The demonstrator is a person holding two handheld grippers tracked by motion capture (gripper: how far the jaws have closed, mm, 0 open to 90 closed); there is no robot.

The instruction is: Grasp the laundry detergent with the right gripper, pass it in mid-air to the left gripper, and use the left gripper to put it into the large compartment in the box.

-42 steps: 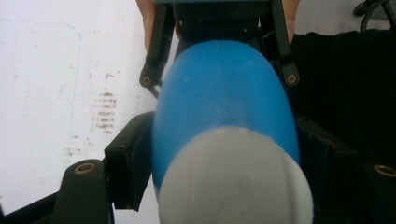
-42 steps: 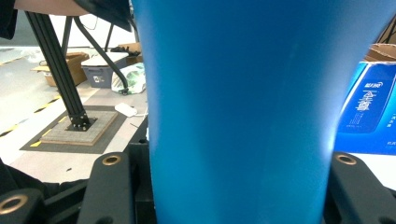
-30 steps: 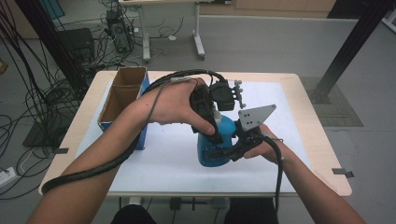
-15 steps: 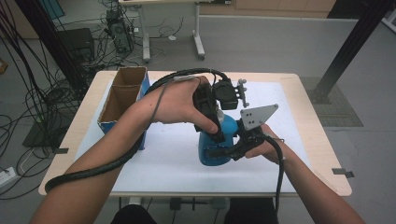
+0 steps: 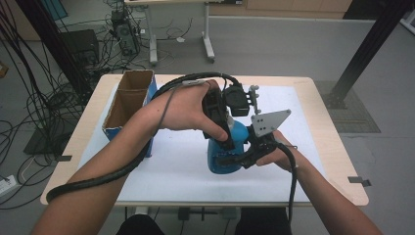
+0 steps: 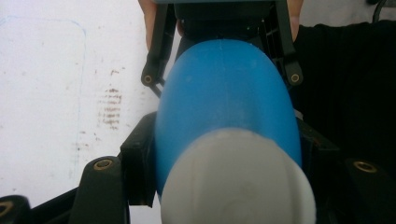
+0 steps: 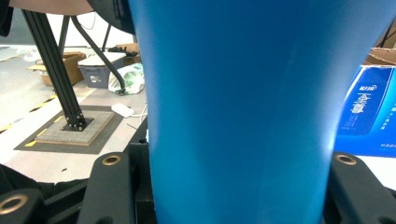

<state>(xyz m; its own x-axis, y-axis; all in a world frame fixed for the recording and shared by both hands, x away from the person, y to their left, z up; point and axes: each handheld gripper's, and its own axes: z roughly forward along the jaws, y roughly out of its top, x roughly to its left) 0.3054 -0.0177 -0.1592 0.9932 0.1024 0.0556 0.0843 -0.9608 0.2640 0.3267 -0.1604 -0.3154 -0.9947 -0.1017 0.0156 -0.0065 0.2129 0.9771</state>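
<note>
Though clamped, blue bottle [image 5: 222, 159] base hidden

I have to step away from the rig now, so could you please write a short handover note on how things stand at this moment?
Left gripper: comes down from above, jaws shut on the upper part of the blue bottle, near its white cap.
Right gripper: jaws shut on the bottle's lower body from the side.
Bottle: on the white mat, mid-table; the open cardboard box is at the table's left.
Done: both grips are on.
Left: probably unscrewing the cap; it is still on.
</note>
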